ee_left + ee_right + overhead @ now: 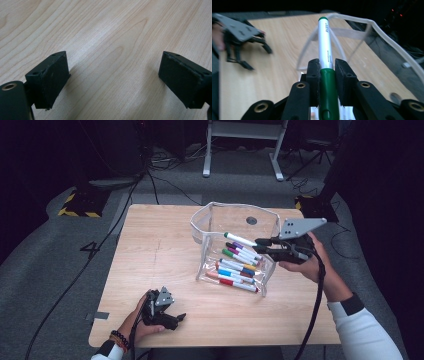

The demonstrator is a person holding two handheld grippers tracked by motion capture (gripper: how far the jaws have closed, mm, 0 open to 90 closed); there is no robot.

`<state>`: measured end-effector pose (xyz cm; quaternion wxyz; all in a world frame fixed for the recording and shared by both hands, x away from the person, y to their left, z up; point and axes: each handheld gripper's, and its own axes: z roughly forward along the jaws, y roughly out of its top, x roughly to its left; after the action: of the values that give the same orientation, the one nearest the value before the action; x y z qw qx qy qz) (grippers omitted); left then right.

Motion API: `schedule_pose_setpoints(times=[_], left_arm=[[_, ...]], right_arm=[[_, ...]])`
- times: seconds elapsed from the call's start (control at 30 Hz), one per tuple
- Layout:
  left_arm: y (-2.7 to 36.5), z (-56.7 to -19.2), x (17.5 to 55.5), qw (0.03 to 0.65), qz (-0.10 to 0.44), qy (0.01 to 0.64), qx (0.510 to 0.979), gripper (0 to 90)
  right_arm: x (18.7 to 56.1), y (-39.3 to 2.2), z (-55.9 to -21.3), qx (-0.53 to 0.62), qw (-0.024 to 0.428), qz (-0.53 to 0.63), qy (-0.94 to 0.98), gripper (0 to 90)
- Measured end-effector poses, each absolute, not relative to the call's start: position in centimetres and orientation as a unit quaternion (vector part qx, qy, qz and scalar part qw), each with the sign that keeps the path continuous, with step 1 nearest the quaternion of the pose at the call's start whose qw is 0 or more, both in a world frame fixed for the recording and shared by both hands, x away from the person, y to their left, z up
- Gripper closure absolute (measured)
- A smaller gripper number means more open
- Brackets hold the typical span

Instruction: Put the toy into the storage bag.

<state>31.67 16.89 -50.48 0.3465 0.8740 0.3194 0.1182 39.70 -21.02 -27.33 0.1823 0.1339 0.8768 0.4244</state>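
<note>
A clear plastic pouch (235, 207) stands open on the wooden table (155, 250) with several coloured markers (237, 270) lying in its bottom. My right gripper (261, 246) hovers at the pouch's right rim, shut on a white marker with a green cap (240, 239) that points left over the opening. In the right gripper view the pads (313, 72) clamp the marker (325, 47) where the cap meets the barrel, with the pouch rim (372, 23) beyond. My left gripper (176, 318) rests open on the table's near left, nothing between its jaws (113, 75).
A round dark grommet (251, 220) sits in the table behind the pouch. The table's front edge runs close to the left hand. Black cables (125, 205) cross the grey floor, and white desk legs (206, 150) stand at the back.
</note>
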Motion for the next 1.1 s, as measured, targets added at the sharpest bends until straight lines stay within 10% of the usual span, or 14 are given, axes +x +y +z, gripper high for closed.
schedule_pose_setpoints(times=[0.77, 1.1], left_arm=[[16.9, -50.5, 31.7, 0.347, 0.118, 0.319, 0.874, 9.8], [16.9, -50.5, 31.6, 0.347, 0.119, 0.320, 0.873, 9.8]], right_arm=[[47.9, -18.3, -32.5, 0.165, 0.081, 0.260, 0.948, 73.8], [45.7, -22.1, -29.8, 0.222, 0.161, 0.358, 0.893, 40.0]])
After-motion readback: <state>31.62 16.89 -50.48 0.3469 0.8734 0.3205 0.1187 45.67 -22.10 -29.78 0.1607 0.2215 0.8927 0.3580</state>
